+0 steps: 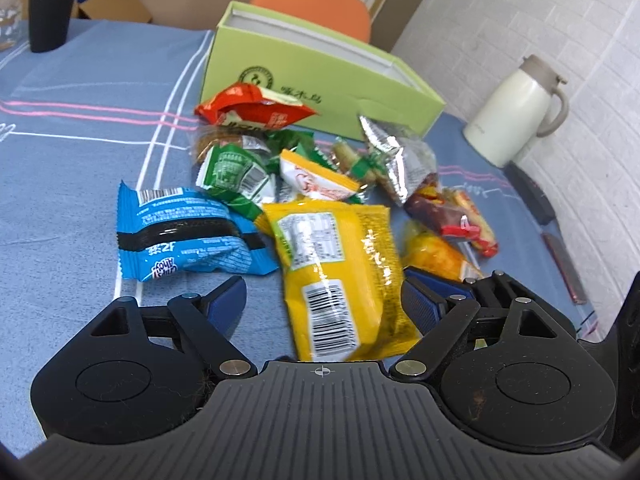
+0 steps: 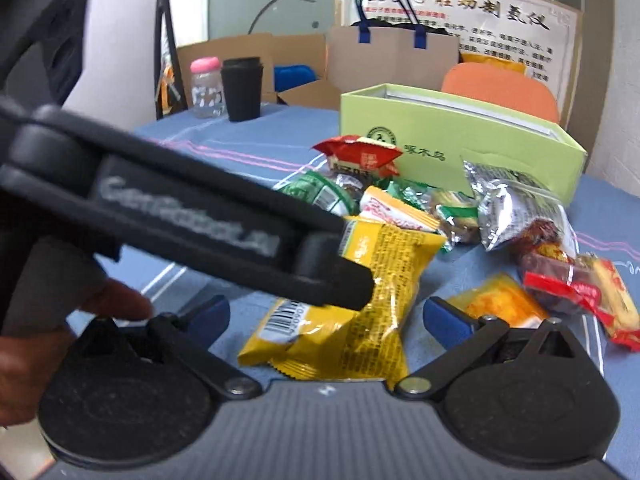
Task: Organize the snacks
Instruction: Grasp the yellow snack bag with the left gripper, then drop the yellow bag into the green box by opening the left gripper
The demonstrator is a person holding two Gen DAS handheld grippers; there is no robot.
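At the bottom of the left wrist view we see our left gripper [image 1: 322, 300], its ribbed blue pads spread wide on either side of a crinkly yellow packet [image 1: 340, 276] that lies flat on the cloth, neither pad pressing it. In the right wrist view our right gripper [image 2: 326, 320] also stands wide open and grips nothing, the same yellow packet lying between its blue pads, while the matte black body of the left tool crosses the frame from the left. Just beyond, in the middle of the left view, the loose snacks lie heaped: a glossy blue cookie wrapper [image 1: 188, 232] at left, a green foil pouch [image 1: 236, 176], a silver foil bag [image 1: 396, 164], a red packet [image 1: 252, 106]. Behind the heap stands an open, pale green cardboard box [image 1: 320, 92] with a white lining. The blue tablecloth [image 1: 80, 160] is woven, with pink and white stripes. At the right edge sits a smooth cream jug [image 1: 516, 116]; at upper left, a black cup [image 1: 52, 8].
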